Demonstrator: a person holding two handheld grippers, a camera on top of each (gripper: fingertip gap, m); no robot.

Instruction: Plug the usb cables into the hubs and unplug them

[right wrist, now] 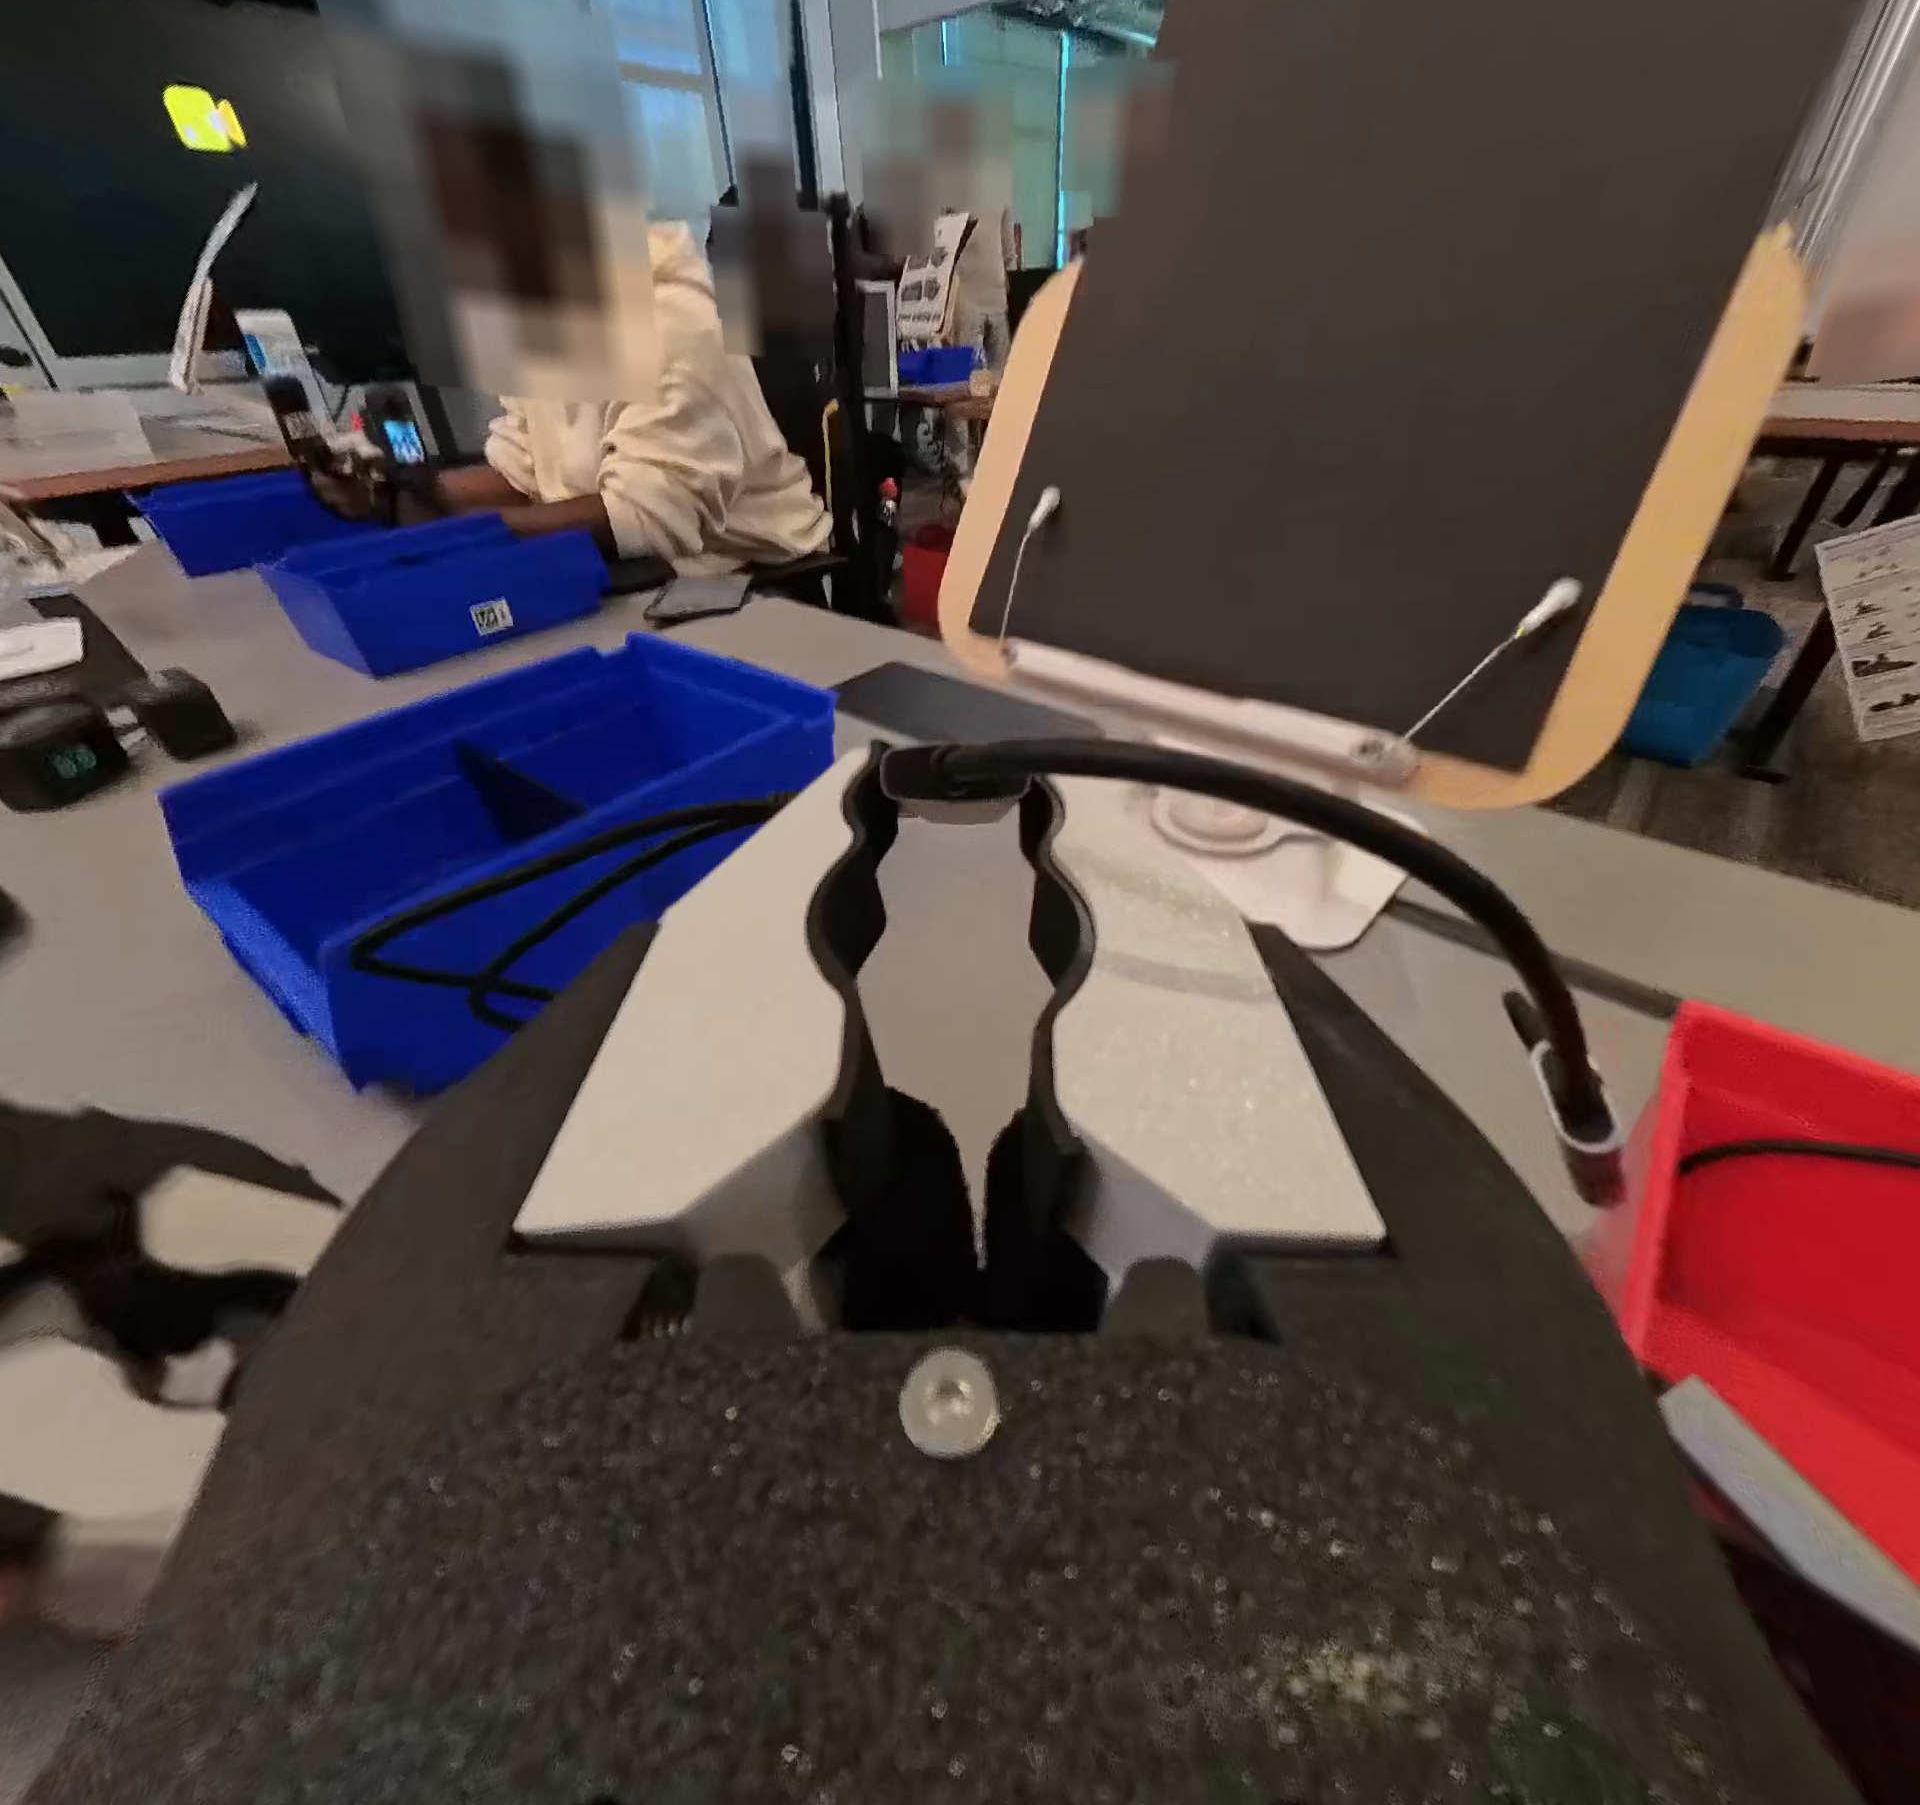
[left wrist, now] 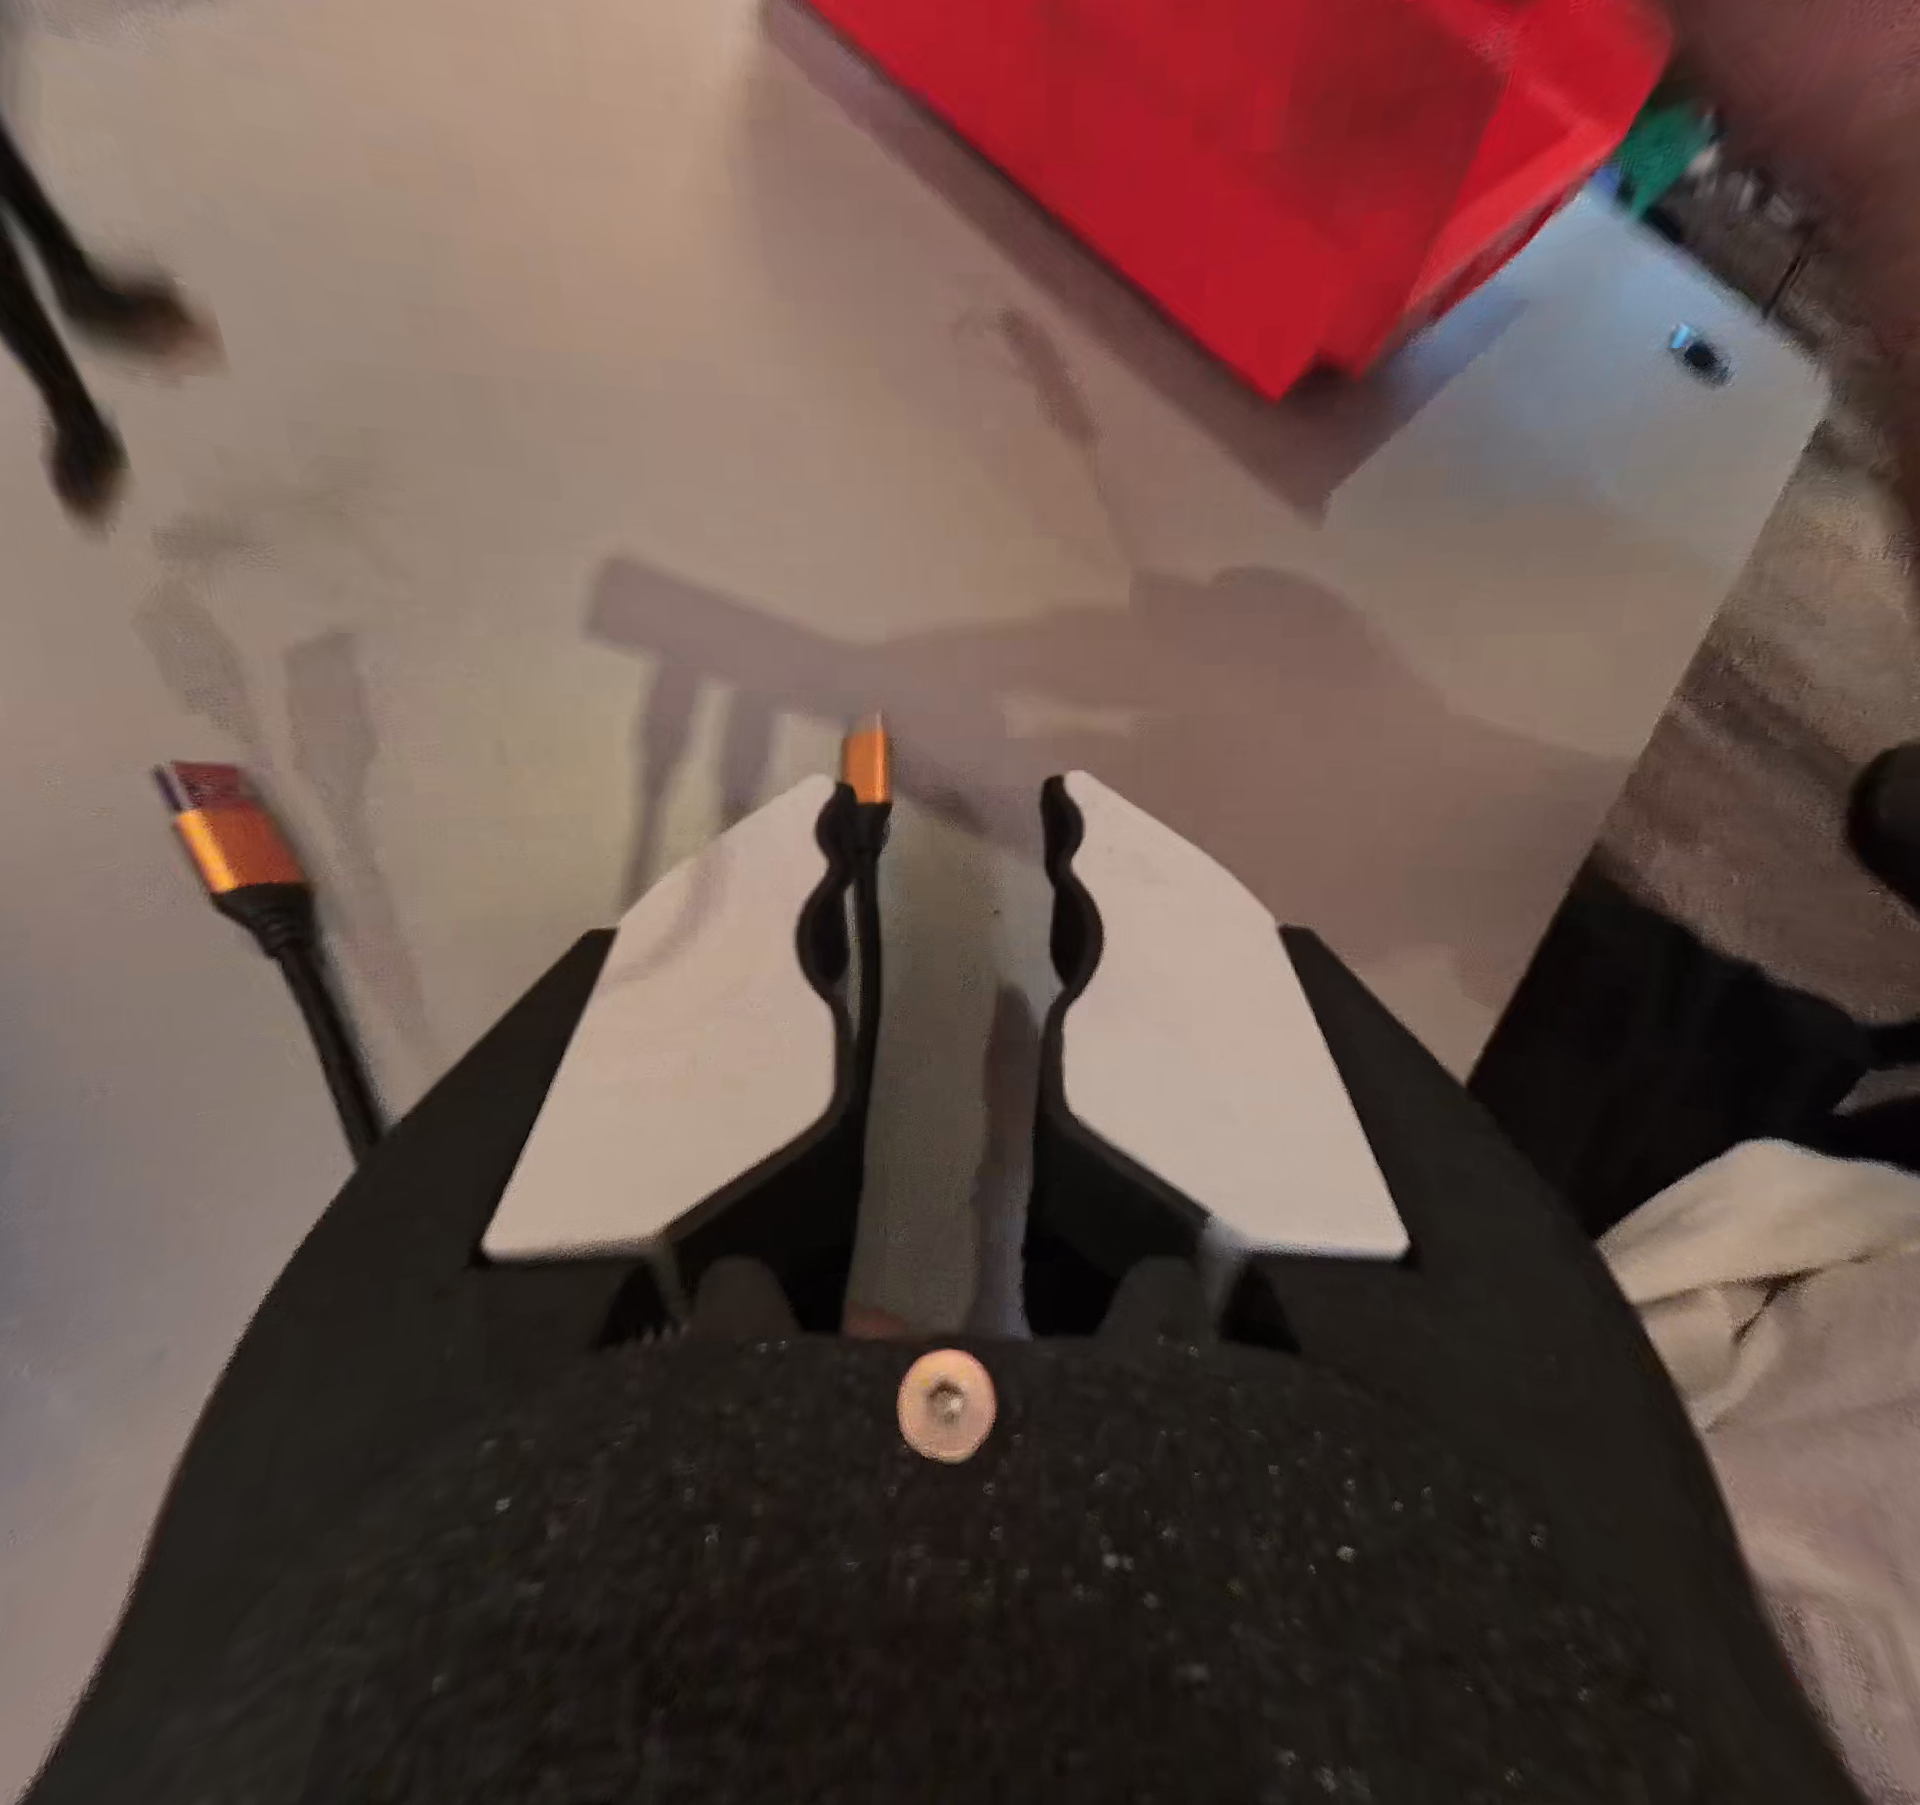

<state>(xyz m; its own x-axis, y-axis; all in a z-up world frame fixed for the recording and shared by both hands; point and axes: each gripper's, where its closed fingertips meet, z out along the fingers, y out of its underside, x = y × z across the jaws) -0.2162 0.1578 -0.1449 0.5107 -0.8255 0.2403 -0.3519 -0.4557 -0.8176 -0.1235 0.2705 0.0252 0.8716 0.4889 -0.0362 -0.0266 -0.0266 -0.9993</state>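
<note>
- Left wrist view: an orange-collared USB-A plug on black braided cable (left wrist: 231,846) lies on the pale grey table (left wrist: 499,321), left of the left gripper (left wrist: 956,789).
- Its jaws stand apart; a thin orange-tipped connector (left wrist: 865,760) lies against the left finger.
- Right wrist view: the right gripper (right wrist: 954,791) is clamped on a small black-and-white USB hub (right wrist: 951,787), above the table.
- A blue plastic bin (right wrist: 468,820) stands left, a red bin (right wrist: 1787,1236) right.

I am holding my left gripper (left wrist: 961,794) with jaws parted; my right gripper (right wrist: 951,799) is pinching at its tips.
</note>
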